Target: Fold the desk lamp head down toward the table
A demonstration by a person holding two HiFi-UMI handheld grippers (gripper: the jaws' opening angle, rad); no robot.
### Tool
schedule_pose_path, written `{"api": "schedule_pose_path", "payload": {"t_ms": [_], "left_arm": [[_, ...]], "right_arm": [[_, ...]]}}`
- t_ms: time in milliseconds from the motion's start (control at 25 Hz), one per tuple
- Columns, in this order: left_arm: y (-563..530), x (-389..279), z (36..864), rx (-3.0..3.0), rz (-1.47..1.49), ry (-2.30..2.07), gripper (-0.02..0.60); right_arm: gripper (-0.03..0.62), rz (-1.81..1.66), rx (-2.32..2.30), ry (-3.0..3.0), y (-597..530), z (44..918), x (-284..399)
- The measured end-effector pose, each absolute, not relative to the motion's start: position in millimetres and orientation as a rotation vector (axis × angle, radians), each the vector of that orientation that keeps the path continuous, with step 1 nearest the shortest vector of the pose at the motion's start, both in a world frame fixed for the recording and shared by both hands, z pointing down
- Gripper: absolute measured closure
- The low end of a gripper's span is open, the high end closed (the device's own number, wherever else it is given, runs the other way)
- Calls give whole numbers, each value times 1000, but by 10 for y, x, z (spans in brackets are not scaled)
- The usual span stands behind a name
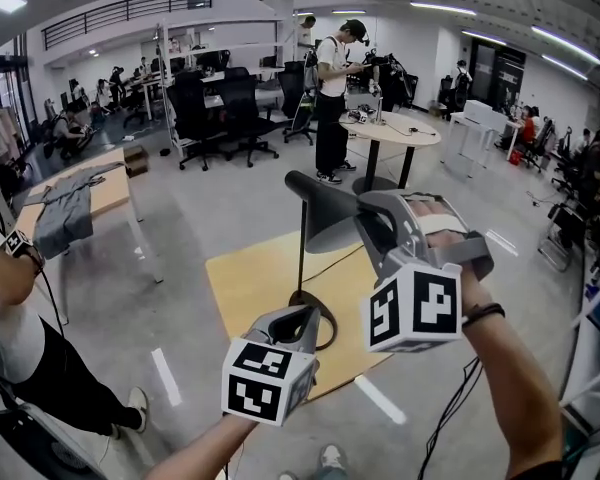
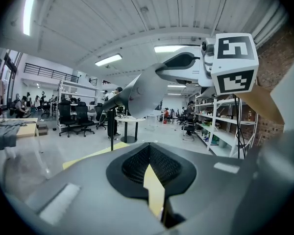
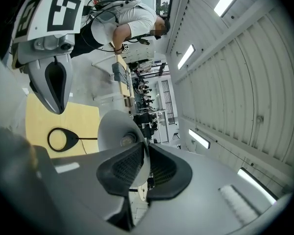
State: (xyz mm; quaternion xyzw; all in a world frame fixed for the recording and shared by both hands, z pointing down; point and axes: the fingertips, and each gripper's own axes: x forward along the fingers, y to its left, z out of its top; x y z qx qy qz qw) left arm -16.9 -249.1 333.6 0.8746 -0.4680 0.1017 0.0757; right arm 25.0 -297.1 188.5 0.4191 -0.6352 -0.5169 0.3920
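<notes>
Clamping the right tool [image 3: 146, 166] on the thin rim of the shade [image 3: 112, 131], high above the base [image 3: 72, 139], with the shade's open mouth facing that tool. Holding the left tool [image 1: 310, 318] closed on nothing, low and right beside the base; touching it or not, impossible to tell. Working over a lamp [image 1: 301, 258] standing upright on the yellow tabletop [image 1: 245, 278], stem rising straight from the base.

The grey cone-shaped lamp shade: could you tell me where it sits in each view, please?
Head view: the grey cone-shaped lamp shade, centre.
Left gripper view: shade, upper centre.
Right gripper view: shade, left of centre, rim gripped by the right tool.
Shared landmark: the yellow tabletop.
</notes>
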Motion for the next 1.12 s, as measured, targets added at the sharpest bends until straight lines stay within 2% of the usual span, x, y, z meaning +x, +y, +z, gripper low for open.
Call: {"api": "schedule_pose_path", "payload": {"t_ms": [1120], "left_arm": [[-2486, -107, 3382, 2611, 279, -1374, 561]], "right_arm": [[574, -1316, 1145, -1536, -2882, 2602, 391]]}}
